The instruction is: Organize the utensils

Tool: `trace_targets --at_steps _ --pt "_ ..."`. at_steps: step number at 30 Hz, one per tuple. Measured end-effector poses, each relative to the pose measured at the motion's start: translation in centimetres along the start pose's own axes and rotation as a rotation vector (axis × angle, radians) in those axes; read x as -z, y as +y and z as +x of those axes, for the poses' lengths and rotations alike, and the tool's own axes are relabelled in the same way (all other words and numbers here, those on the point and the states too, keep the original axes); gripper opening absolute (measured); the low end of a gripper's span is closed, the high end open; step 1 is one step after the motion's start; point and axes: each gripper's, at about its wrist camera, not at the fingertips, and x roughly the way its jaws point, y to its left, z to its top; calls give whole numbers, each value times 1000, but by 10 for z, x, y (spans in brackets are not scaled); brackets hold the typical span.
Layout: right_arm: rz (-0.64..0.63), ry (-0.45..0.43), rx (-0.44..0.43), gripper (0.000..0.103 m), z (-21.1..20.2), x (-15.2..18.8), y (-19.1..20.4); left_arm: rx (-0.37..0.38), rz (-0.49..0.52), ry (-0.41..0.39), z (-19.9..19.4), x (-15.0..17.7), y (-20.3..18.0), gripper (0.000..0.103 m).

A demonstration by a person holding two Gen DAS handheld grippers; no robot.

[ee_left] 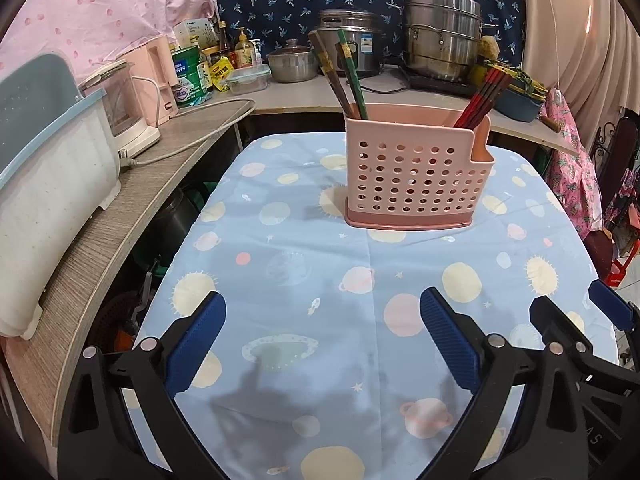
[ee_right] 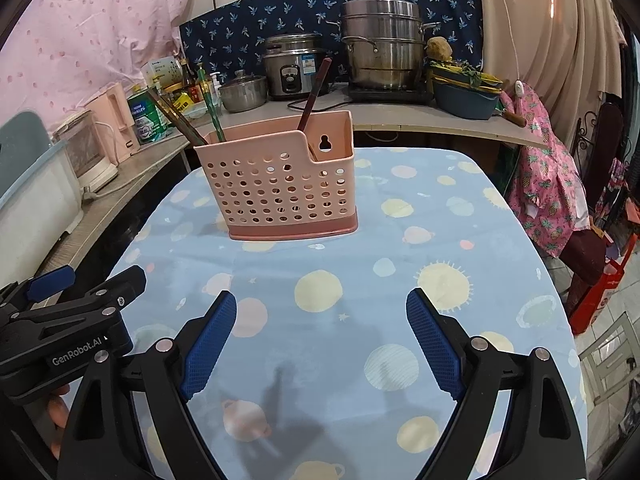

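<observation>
A pink perforated utensil holder (ee_left: 412, 178) stands upright on the blue planet-print tablecloth (ee_left: 320, 272). Brown and green chopsticks (ee_left: 344, 76) lean in its left compartment, red ones (ee_left: 482, 98) in its right. In the right wrist view the holder (ee_right: 280, 184) holds green and brown chopsticks (ee_right: 192, 116) on the left and a dark red one (ee_right: 314, 94) on the right. My left gripper (ee_left: 322, 336) is open and empty above the near cloth. My right gripper (ee_right: 322, 332) is open and empty, and shows in the left wrist view (ee_left: 576, 320). The left gripper shows at the right wrist view's lower left (ee_right: 86, 284).
A counter behind holds a rice cooker (ee_left: 354, 46), a steel steamer pot (ee_left: 440, 40), a small lidded pot (ee_left: 292, 62) and bottles. On the left shelf (ee_left: 120, 224) stand a white dish rack (ee_left: 44, 168), a blender and a pink kettle. A pink garment (ee_right: 552, 196) hangs at the right.
</observation>
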Motion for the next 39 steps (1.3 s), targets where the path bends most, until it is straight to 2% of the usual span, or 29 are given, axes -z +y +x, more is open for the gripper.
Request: trace_targets --at_steps 8,11,35,39 --pt "-2 12 9 85 5 -1 1 2 0 8 4 0 0 94" --pt "-5 12 7 90 6 -2 1 1 -3 12 6 -1 1 94" --pt "-8 19 22 91 14 -3 1 -1 -16 36 15 -1 5 95" --pt "9 51 28 91 19 3 -5 -8 -35 61 24 5 11 95"
